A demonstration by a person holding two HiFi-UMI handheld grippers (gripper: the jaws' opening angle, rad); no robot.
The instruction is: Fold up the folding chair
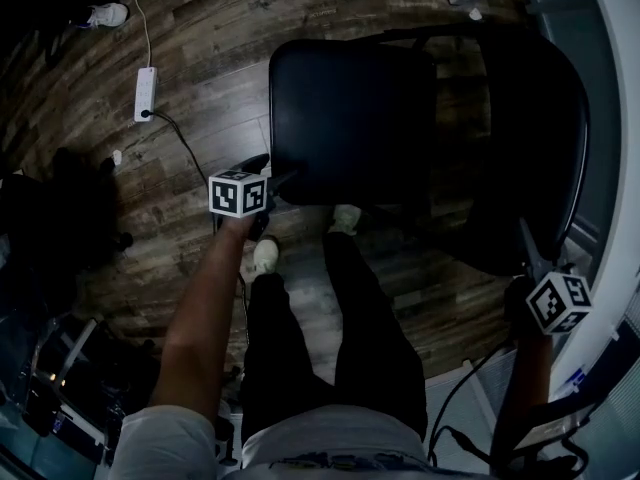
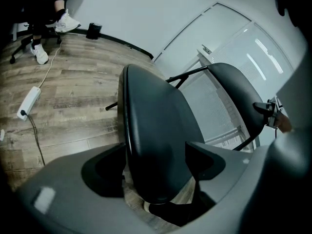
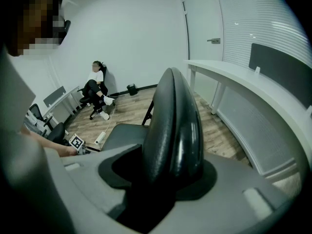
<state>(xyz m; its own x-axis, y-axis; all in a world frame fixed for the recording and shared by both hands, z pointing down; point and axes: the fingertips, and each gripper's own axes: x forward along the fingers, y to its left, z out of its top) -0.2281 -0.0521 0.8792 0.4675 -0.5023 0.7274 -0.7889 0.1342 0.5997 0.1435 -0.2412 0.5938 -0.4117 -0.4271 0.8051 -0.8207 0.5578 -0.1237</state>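
On the dark, grainy wood-plank floor point(image 1: 200, 48): one black folding chair point(image 1: 350, 118), standing unfolded beside a white curved tabletop point(image 3: 243, 77).

- Seat point(image 2: 156, 130): a smooth matte black pad, roughly square with rounded corners and a thick rolled edge, lying level.
- Backrest point(image 3: 175, 126): a black curved pad with a finely pebbled surface and a slight sheen, upright.
- Frame point(image 2: 187, 73): thin black metal tube running between seat and backrest.

Left gripper point(image 2: 155, 165): a grey moulded body carrying a white cube with black square markers point(image 1: 238, 193). It sits at the seat's front corner. Its jaws stand wide apart with the rolled front edge of the seat between them, and no clamping can be seen.

Right gripper point(image 3: 168, 177): the same grey body and marker cube, at the top of the backrest. Its jaws are clenched on the backrest's upper edge, which fills the gap between them.

Other items:
- White oblong power strip point(image 1: 146, 93), lying on the floor well apart from the chair, with a dark cable plugged in.
- Seated person point(image 3: 96, 84), at the far wall.

Writing: faint print on a floor plank in the left gripper view, too blurred to read.
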